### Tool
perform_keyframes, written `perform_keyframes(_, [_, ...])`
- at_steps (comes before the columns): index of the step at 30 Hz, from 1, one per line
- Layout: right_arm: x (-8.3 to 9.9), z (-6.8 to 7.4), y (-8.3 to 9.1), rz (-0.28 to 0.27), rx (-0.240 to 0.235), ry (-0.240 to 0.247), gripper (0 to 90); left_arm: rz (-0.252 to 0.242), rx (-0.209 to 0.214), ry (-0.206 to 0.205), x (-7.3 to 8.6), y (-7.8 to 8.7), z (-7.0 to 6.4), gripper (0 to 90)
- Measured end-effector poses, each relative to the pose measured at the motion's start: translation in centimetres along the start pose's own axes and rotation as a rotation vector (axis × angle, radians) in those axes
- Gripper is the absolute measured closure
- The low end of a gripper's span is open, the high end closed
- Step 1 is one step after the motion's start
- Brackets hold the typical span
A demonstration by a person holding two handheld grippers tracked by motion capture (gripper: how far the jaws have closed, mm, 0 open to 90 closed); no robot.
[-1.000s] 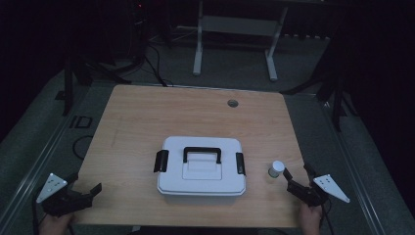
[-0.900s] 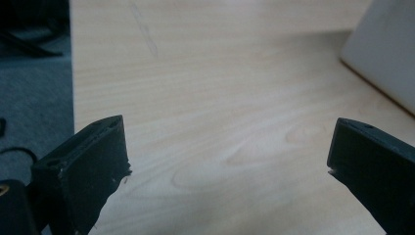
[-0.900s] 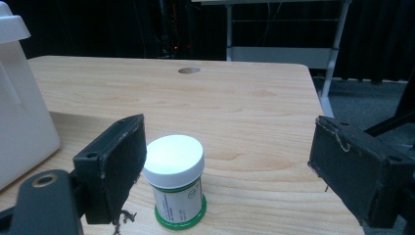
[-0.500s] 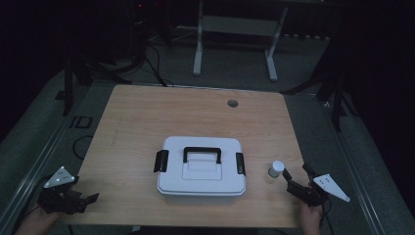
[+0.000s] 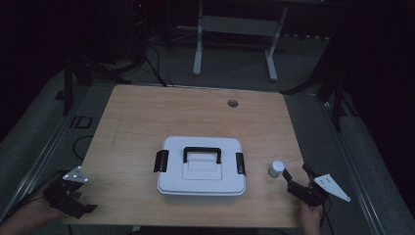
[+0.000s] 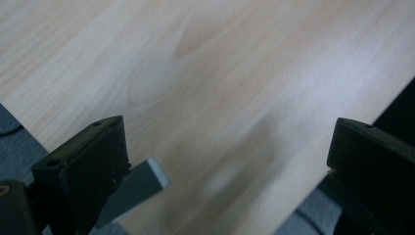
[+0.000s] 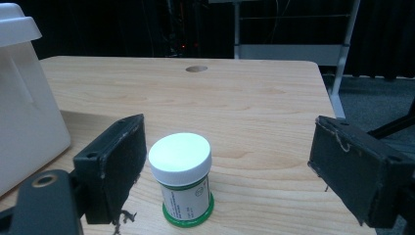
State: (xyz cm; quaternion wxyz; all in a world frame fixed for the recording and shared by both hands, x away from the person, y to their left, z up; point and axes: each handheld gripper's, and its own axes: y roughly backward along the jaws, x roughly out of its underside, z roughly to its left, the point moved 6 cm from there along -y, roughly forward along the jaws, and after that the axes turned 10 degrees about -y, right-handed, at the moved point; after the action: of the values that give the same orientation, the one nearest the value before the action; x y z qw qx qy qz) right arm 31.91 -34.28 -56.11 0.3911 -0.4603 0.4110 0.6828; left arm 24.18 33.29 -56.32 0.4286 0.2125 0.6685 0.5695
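High view: small white-capped jar point(image 5: 276, 169) upright on desk point(image 5: 195, 112), just right of white box point(image 5: 200, 166); right hand-held gripper point(image 5: 295, 175) just beside jar, spread wide; left hand-held gripper point(image 5: 68, 193) at desk's near left corner. Left gripper view: jaws wide apart over bare wood. Right gripper view: jar point(image 7: 182, 178) standing between parted jaws, nearer the left one, not clamped.

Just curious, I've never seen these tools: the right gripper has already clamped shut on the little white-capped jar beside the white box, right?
Not quite. The right gripper is open; in the right gripper view its jaws stand apart around the jar, which sits upright on the table beside the white box.
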Motion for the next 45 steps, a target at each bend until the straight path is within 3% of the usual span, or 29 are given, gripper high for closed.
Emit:
perform_keyframes(2, [0.0, 0.0, 0.0, -0.002, 0.004, 0.0, 13.4, 0.043, 0.003, -0.017, -0.1, 0.1, 0.0, 1.4])
perform_keyframes(4, [0.0, 0.0, 0.0, -0.004, 0.003, -0.001, 13.4, 0.043, 0.003, -0.017, -0.1, 0.1, 0.0, 1.4])
perform_keyframes(5, [0.0, 0.0, 0.0, -0.003, 0.007, 0.0, 13.4, 0.094, 0.023, -0.03, -0.2, 0.1, 0.0, 1.4])
perform_keyframes(13, [0.0, 0.1, 0.1, 0.018, 0.022, -0.009, 12.1, 0.265, 0.082, -0.05, 0.2, -0.3, -0.3, 1.5])
perform_keyframes(15, [0.1, 0.1, 0.1, 0.025, 0.044, 0.008, 10.7, 0.295, 0.082, -0.055, 0.4, -0.2, -0.3, 3.6])
perform_keyframes(21, [0.1, 0.1, 0.4, 0.027, 0.043, 0.011, 10.7, 0.323, 0.075, -0.05, 0.6, 0.3, 0.1, 3.6])
perform_keyframes(24, [0.1, 0.2, 0.5, 0.035, 0.025, 0.002, 10.7, 0.395, 0.056, -0.062, 0.8, 0.6, 0.4, 3.6])
perform_keyframes(29, [0.1, 0.4, 0.4, 0.032, 0.028, 0.024, 10.7, 0.38, 0.053, -0.061, 0.1, 1.3, 0.5, 3.6])
perform_keyframes(34, [0.1, 0.4, 0.4, 0.039, 0.009, 0.001, 10.7, 0.374, 0.05, -0.08, -0.8, 2.1, 0.4, 3.7])
perform_keyframes(41, [0.3, 0.7, 0.2, 0.055, -0.01, 0.014, 10.7, 0.352, 0.06, -0.097, -2.3, 3.2, 0.2, 4.1])
perform_keyframes(45, [0.2, 0.6, 0.3, 0.052, -0.017, 0.003, 10.7, 0.344, 0.042, -0.127, -3.4, 3.8, 0.2, 4.3])
